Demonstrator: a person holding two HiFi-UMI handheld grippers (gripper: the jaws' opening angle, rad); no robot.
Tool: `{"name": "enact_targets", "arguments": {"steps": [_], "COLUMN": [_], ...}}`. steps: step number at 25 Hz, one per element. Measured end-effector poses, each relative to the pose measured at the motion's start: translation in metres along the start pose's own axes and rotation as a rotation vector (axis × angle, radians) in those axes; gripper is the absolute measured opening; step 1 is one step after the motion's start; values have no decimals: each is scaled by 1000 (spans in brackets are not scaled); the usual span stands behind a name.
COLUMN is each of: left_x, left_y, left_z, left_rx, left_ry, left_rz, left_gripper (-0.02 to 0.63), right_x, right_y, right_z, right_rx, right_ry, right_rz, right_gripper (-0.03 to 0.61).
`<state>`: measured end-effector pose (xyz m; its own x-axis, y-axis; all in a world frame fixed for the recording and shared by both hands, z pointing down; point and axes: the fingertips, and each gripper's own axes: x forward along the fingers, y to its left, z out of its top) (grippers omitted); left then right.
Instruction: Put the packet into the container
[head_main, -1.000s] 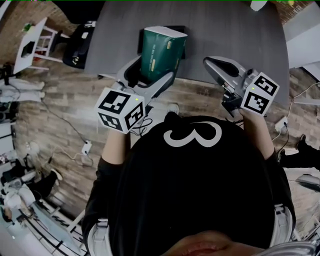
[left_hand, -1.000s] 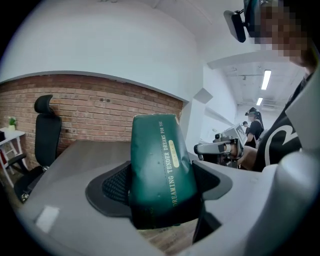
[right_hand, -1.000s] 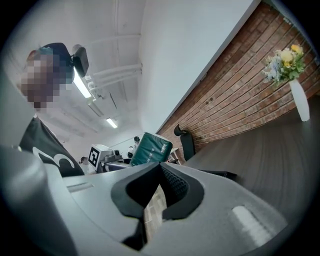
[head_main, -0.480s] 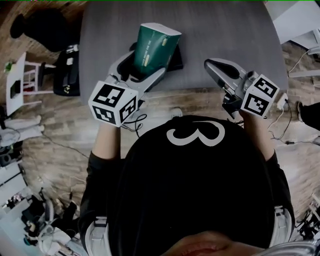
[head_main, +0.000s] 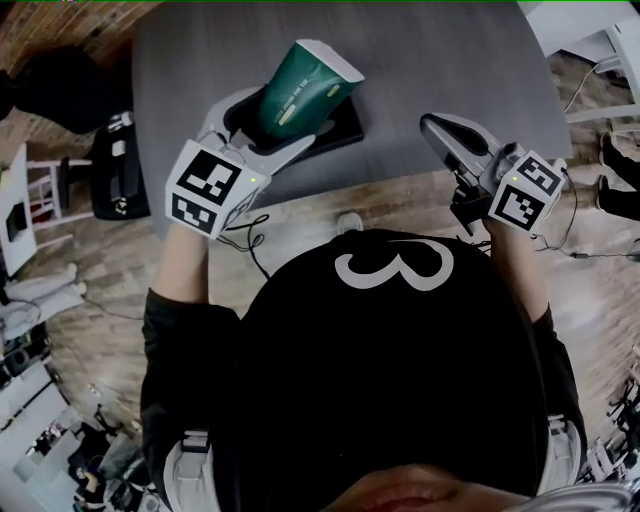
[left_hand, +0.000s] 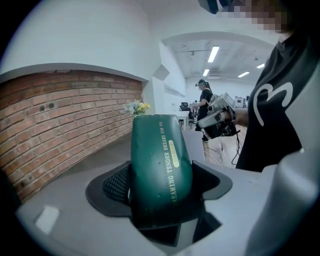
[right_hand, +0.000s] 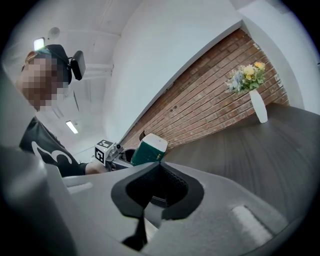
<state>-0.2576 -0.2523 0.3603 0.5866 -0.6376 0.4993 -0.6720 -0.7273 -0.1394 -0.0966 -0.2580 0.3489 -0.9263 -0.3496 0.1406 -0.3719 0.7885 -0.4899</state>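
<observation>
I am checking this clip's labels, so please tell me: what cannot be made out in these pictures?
- Container: head view, mostly covered by the packet and the left gripper; its inside is hidden.
- Packet's lower end: left gripper view, hidden between the jaws shut on it.
- Packet's print: head view, too small to read.
- Table: head view, far side cut off by the top edge.

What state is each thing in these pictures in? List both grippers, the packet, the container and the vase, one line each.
left gripper: shut on the packet
right gripper: shut, nothing between its jaws
packet: gripped, tilted, white end uppermost
container: on the table, partly hidden behind the packet; contents cannot be told
vase of flowers: upright on the table
</observation>
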Motion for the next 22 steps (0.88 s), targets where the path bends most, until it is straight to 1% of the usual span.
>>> {"name": "enact_targets", "arguments": {"steps": [2,4,8,14,19,22], "left_x": [6,11,18,33,47,54], "left_y": [-4,-8,-13,-17,-19,-20], "left_z": [-4,-9,-18,-36,-58,-72], "left_rx": [77,136,199,238,229,249], "left_ry": [15,32,91,171,228,273], "left_rz": [-41,-87,-155,-212,-256,-286], "left_gripper": [399,399,400,400,400,400], "right_x": [-2,-1,1,-1,-2,-5], "right_y": [-7,-11,-16,-24,-31,-37], "right_z": [-7,-13,-14,-22,-30,-33], "right_rx": [12,20,48,88,113,126], "right_ry": [1,3,2,4,7,1], "right_rz": [-19,-33,-47,-59,-72,-88], "right_gripper": [3,3,3,3,3,3]}}
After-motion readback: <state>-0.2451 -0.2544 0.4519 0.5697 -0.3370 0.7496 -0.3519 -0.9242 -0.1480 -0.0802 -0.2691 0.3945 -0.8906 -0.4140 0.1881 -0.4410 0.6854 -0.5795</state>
